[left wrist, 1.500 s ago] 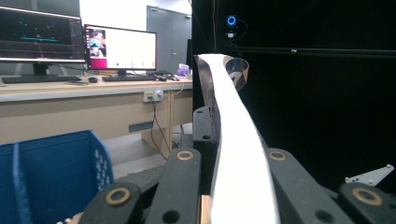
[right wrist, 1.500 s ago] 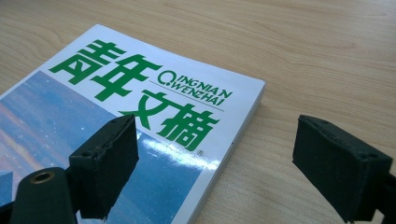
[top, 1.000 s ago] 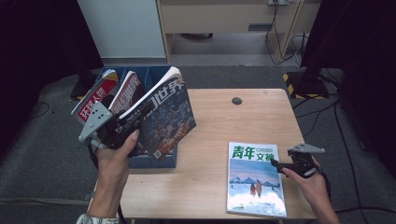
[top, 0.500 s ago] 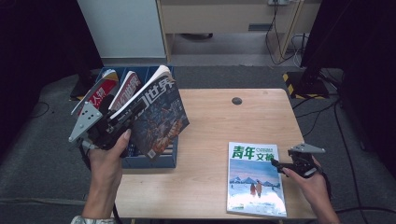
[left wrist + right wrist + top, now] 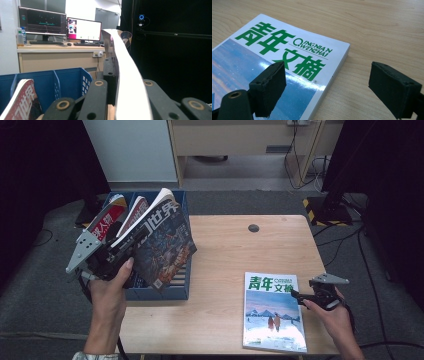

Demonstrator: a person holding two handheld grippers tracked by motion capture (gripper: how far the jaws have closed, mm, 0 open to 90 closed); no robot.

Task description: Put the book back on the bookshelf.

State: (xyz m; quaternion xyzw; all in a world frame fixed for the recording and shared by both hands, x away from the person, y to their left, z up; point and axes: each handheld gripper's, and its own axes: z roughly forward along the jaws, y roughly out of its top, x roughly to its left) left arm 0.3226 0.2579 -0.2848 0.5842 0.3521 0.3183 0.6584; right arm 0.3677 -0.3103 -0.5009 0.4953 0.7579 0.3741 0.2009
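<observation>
My left gripper [image 5: 131,240] is shut on the spine edge of a dark-covered magazine [image 5: 165,245] and holds it tilted above the blue file box [image 5: 165,292] at the table's left. In the left gripper view the magazine's white page edge [image 5: 127,82] rises between the closed jaws. A green-titled magazine [image 5: 272,315] lies flat at the table's front right. My right gripper [image 5: 298,297] rests open at its right edge. Its jaws straddle the upper right corner of that magazine [image 5: 287,50], one pad over the cover and one over the bare wood, touching nothing.
The blue box holds a red-covered magazine [image 5: 102,222] and another [image 5: 135,210], both standing upright. A small dark disc [image 5: 254,227] sits at the back of the wooden table [image 5: 235,250]. Dark floor and cables surround the table.
My left hand has carried the dark magazine slightly to the left over the box. The right gripper and the green-titled magazine have not moved.
</observation>
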